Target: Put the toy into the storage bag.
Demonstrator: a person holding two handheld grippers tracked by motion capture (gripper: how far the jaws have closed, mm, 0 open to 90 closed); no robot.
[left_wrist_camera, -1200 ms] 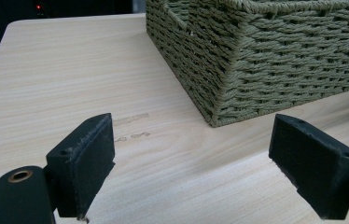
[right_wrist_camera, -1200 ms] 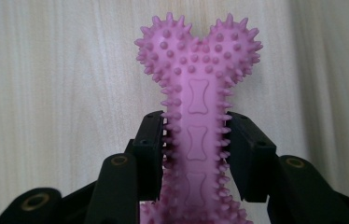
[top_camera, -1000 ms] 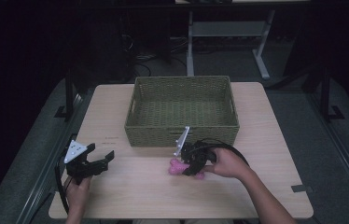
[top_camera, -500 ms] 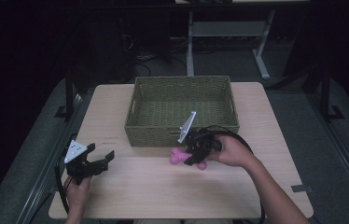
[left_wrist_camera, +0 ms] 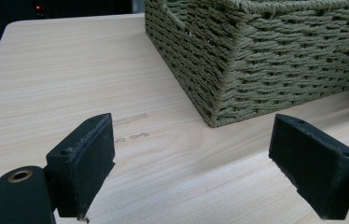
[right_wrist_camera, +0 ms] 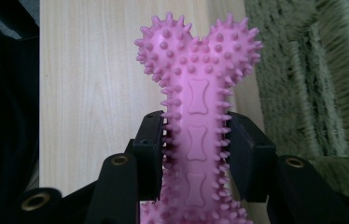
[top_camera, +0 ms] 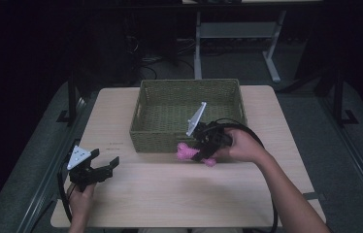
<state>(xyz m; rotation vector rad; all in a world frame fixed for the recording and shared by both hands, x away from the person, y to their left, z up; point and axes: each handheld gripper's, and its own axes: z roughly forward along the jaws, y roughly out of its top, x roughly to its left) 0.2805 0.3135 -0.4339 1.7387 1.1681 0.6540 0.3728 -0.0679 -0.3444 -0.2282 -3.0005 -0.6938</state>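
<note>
While gripping the shaft of a pink spiked bone toy [right_wrist_camera: 196, 116] between its closed jaws, the right tool [top_camera: 200, 151] is holding it above the counter [top_camera: 170, 194], just beside the woven basket [top_camera: 145, 131]; the left tool [left_wrist_camera: 193, 158] is resting wide open and empty.

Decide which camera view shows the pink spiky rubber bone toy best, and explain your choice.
The right gripper view: the pink spiky rubber bone toy appears close up, its knobbed end and embossed shaft clamped between the right tongs. The high view shows it small, half hidden by those tongs, beside the woven green basket.
</note>
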